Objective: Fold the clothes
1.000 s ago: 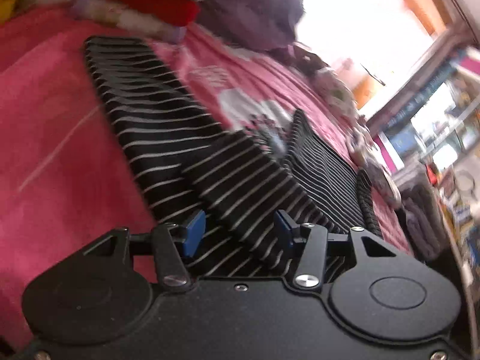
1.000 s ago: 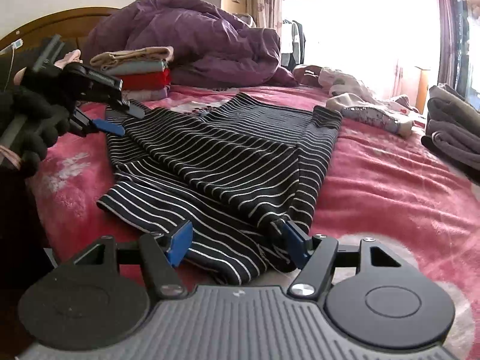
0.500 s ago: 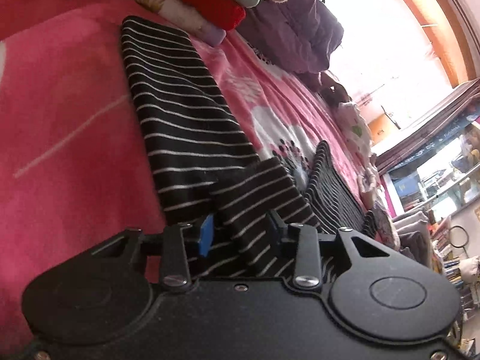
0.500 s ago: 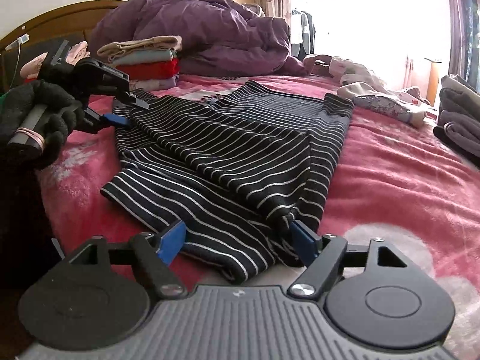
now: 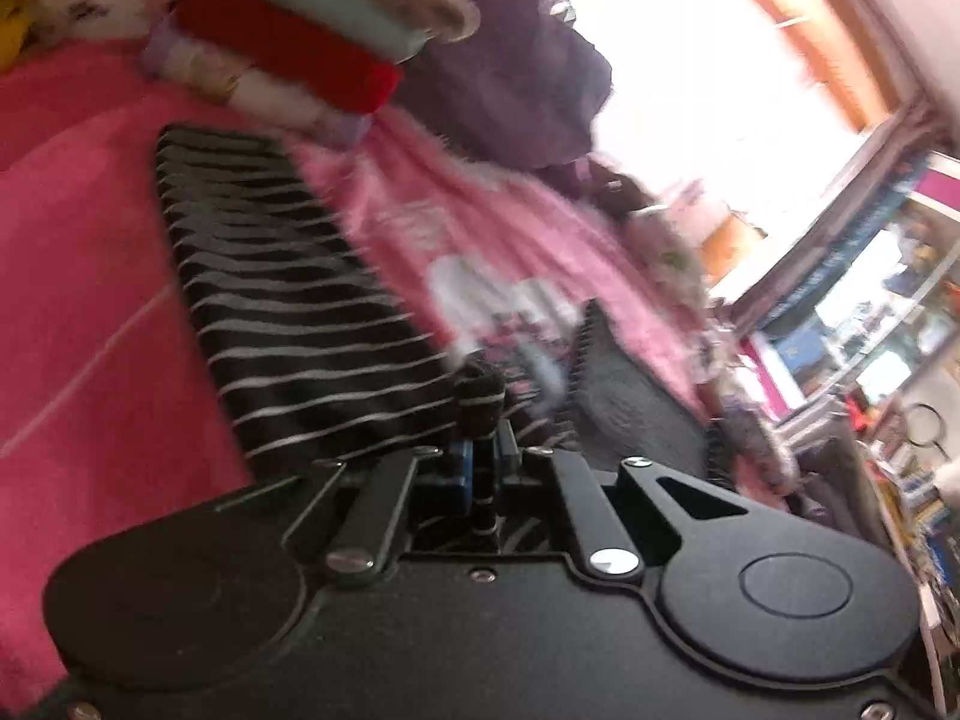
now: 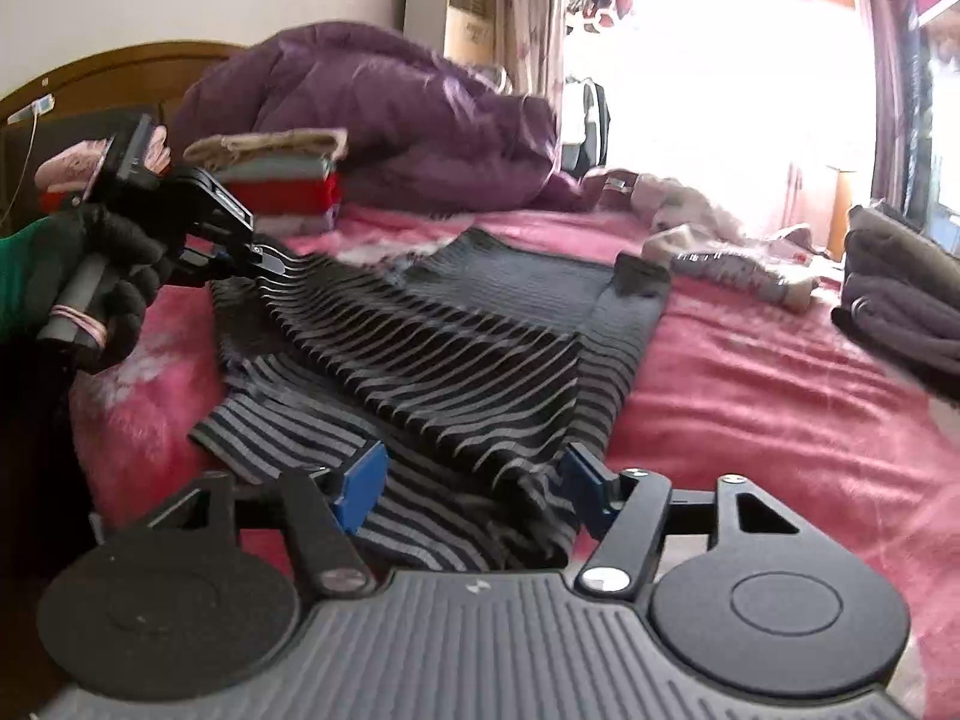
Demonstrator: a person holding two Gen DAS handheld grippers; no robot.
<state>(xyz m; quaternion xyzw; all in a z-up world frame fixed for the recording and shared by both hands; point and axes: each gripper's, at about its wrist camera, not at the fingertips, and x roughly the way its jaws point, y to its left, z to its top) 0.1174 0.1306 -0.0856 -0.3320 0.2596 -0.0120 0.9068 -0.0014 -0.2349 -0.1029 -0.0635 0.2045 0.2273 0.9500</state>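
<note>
On the pink bed, the striped garment runs long near-to-far, its far-left corner pinched in the left gripper, its near hem between the right gripper's wide-open, empty jaws.

A bed with a pink-red blanket carried a black-and-white striped garment spread across its middle. Far left sat a stack of folded clothes, a purple duvet behind it, and dark folded clothes at the right.
</note>
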